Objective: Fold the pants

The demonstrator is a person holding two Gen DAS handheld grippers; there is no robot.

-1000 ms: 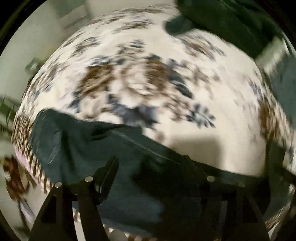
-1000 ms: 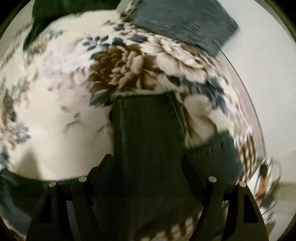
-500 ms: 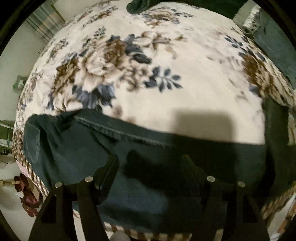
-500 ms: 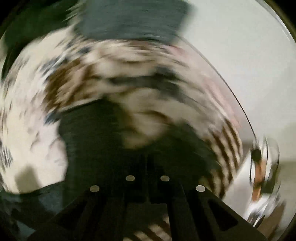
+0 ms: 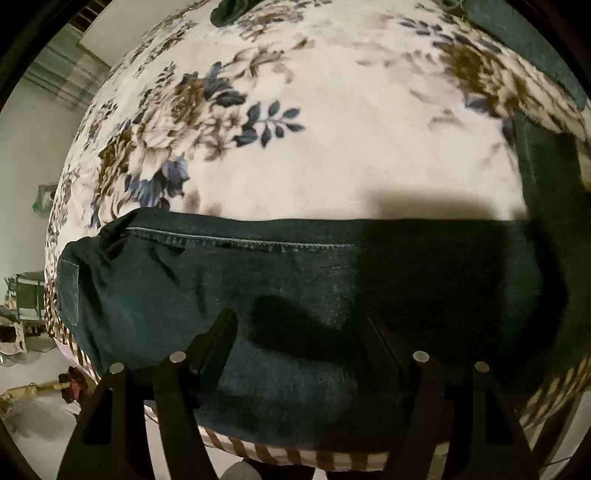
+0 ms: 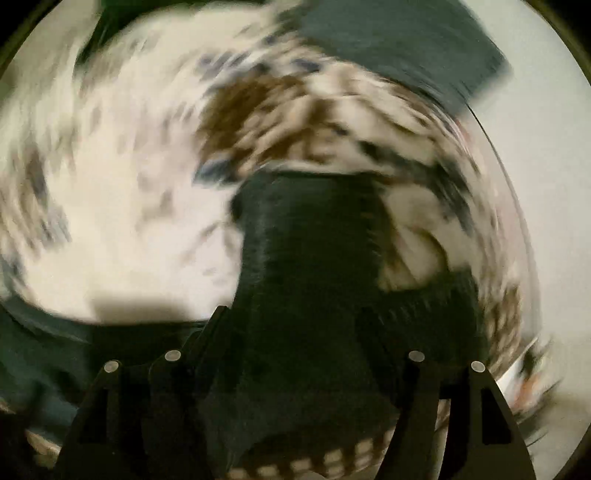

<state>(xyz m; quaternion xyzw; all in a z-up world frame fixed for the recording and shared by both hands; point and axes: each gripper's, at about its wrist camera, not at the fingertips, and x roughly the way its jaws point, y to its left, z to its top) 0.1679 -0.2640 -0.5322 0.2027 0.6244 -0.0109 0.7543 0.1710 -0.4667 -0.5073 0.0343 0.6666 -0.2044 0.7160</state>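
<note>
Dark denim pants (image 5: 280, 295) lie across the near edge of a floral blanket (image 5: 332, 147). One leg runs left to right in the left wrist view, its stitched seam facing up. My left gripper (image 5: 299, 325) is open just above this leg, holding nothing. In the blurred right wrist view, another part of the pants (image 6: 314, 266) runs away from me. My right gripper (image 6: 295, 321) is open over it, fingers spread to either side of the cloth.
A folded dark garment (image 6: 406, 48) lies at the blanket's far right corner, also at the top right of the left wrist view (image 5: 524, 40). A small dark cloth (image 5: 229, 11) lies at the far edge. The striped blanket border (image 5: 295, 454) hangs near me.
My right gripper was open, shut about half a second ago, and is open again. The left gripper stayed open while its view shifted and the pant leg straightened out flat.
</note>
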